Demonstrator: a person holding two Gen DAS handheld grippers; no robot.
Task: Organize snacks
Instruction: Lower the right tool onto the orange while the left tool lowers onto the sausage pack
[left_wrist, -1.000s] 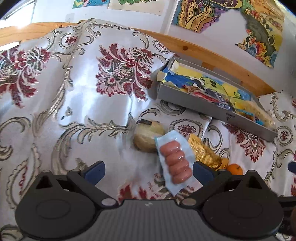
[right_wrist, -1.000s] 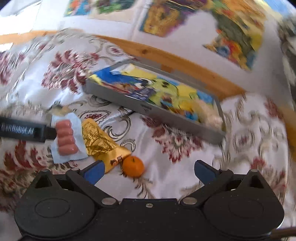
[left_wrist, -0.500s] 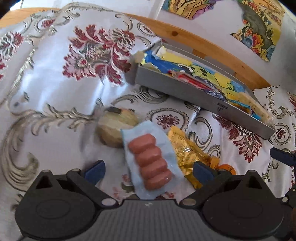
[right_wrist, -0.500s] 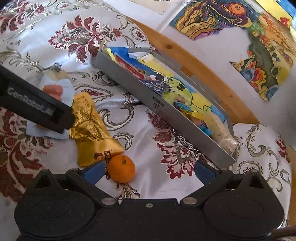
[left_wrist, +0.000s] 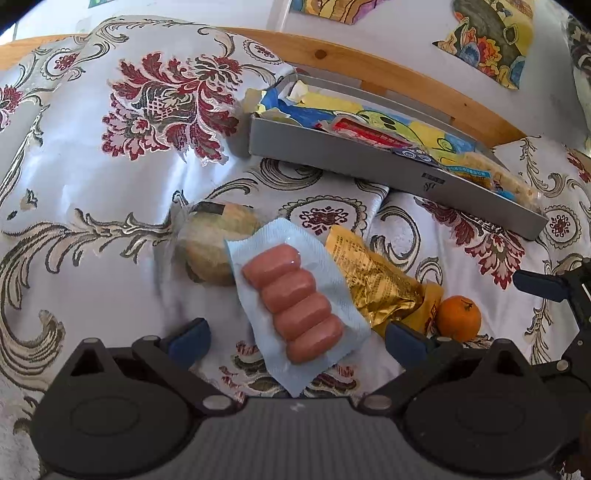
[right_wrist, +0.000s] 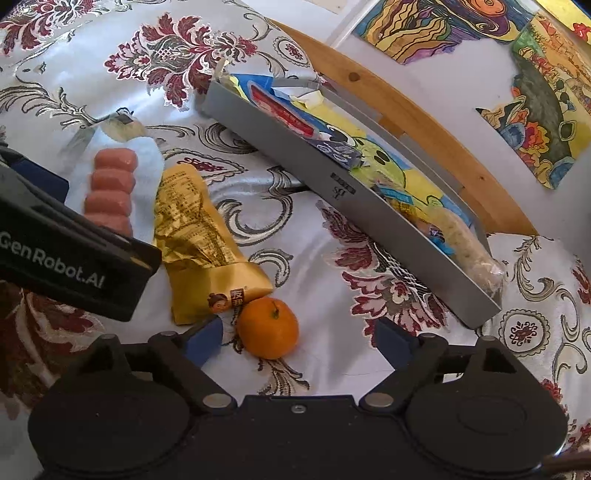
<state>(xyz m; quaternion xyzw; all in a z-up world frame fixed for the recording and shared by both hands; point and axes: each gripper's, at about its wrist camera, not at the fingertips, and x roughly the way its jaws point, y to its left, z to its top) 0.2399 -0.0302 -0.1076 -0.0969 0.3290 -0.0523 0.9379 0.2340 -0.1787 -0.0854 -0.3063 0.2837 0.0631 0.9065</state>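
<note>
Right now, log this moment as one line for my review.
left gripper: open, over blue-backed sausage pack | right gripper: open, at small orange mandarin | gold foil snack bag: on cloth | grey tray: part-filled

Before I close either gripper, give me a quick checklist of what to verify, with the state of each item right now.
1. Left gripper open: ok, its fingers stand wide apart.
2. Sausage pack lined up between the left fingers: ok, its near end lies between them.
3. Right gripper open: ok, nothing is held.
4. Mandarin between the right fingers: ok, though it sits nearer the left finger.
5. Gold snack bag clear of both targets: not ok, its edge runs under the sausage pack and its end touches the mandarin.
6. Room in the grey tray: cannot tell, packets already cover much of it.
</note>
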